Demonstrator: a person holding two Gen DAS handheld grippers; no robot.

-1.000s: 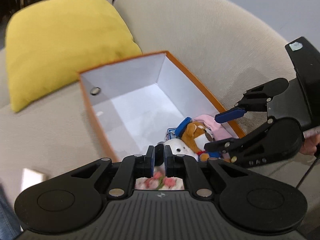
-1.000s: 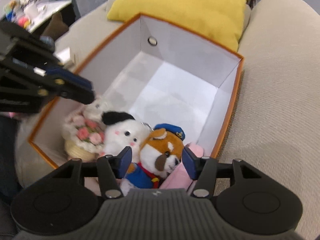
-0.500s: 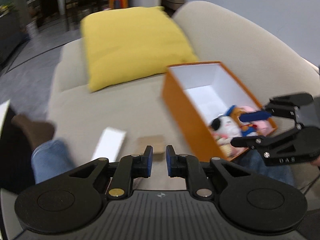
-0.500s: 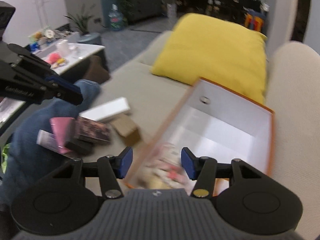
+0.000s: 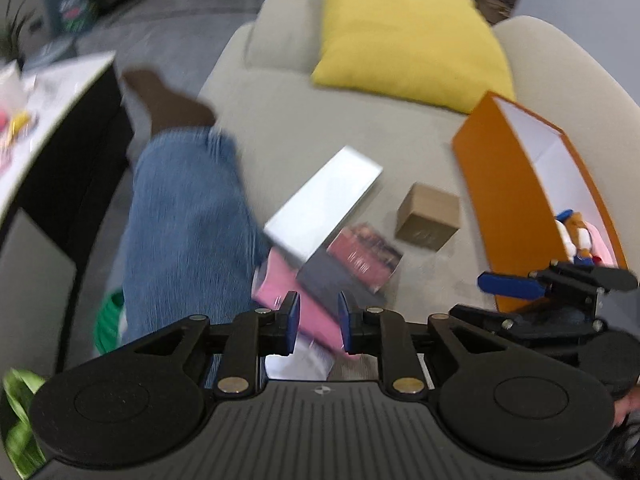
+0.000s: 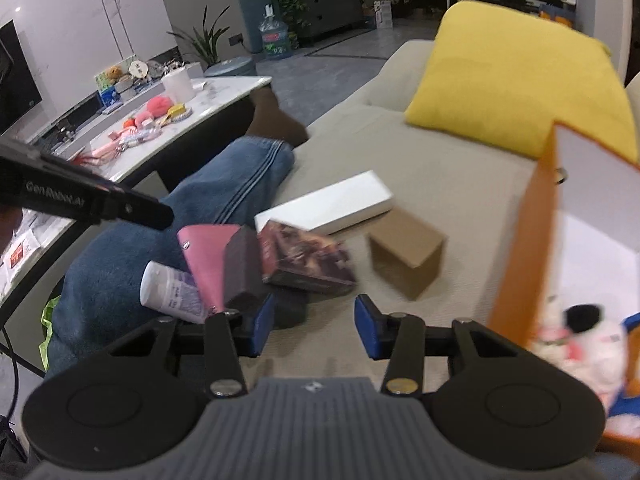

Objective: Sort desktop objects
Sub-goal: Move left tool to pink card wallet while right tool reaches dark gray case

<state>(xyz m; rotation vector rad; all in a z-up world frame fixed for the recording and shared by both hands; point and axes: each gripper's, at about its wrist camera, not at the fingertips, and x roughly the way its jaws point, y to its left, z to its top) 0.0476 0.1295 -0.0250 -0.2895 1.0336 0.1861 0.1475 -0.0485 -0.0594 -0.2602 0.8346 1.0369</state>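
Note:
An orange box [image 5: 496,200] [image 6: 524,248] with white inside stands on the sofa at the right and holds plush toys [image 6: 580,340] [image 5: 576,236]. Left of it lie a brown cardboard box [image 5: 428,216] [image 6: 404,252], a long white box [image 5: 324,204] [image 6: 324,208], a dark book [image 5: 364,256] [image 6: 304,256], a pink wallet [image 5: 292,292] [image 6: 208,252], a dark block [image 6: 240,268] and a white bottle [image 6: 168,292]. My left gripper [image 5: 318,322] is slightly open and empty above the pink wallet. My right gripper [image 6: 315,330] is open and empty over the sofa seat, and also shows in the left wrist view [image 5: 512,284].
A yellow cushion [image 5: 404,32] [image 6: 520,80] leans at the sofa back. A person's leg in blue jeans [image 5: 184,224] [image 6: 180,220] lies along the sofa's left edge. A white coffee table [image 6: 152,120] with small items stands further left.
Both grippers have swung left, away from the orange box toward the pile of loose objects. The left gripper's jaws have opened a little.

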